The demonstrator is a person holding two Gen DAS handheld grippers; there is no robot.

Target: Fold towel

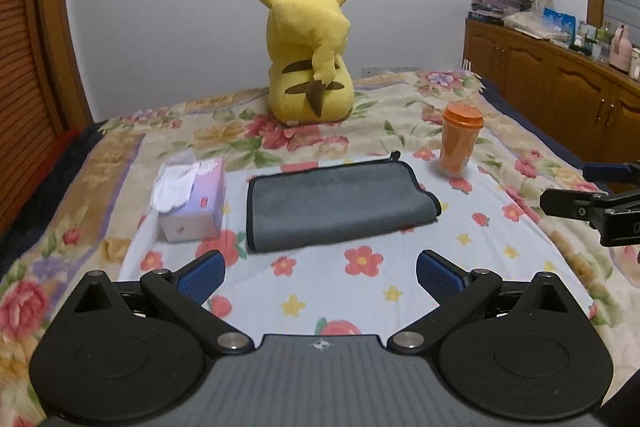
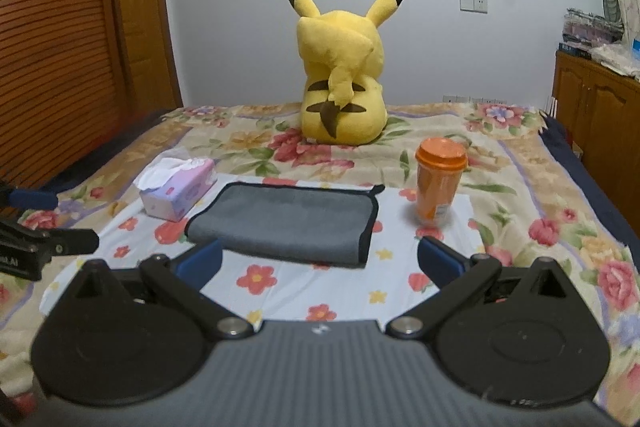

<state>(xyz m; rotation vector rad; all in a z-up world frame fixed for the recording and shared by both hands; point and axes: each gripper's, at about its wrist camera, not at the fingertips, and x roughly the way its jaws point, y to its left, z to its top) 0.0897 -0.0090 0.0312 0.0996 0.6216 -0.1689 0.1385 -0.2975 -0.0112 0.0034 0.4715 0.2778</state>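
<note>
- Folded grey towel [image 1: 340,207] lies flat on the bed [image 1: 500,251], between tissue box [image 1: 192,203] and orange cup [image 1: 460,143].
- Left gripper [image 1: 320,273] and right gripper [image 2: 320,261], both near the towel, jaws apart, empty.

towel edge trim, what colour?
Black piping around the grey towel; clearest in the left wrist view.

The left gripper [image 2: 48,247], showing at the right wrist view's left edge, is bearing white letters, partly cut off, reading roughly "AI" (the start is lost). Labels on the tissue box [image 1: 192,203] and orange cup [image 2: 438,187] are staying illegible.
</note>
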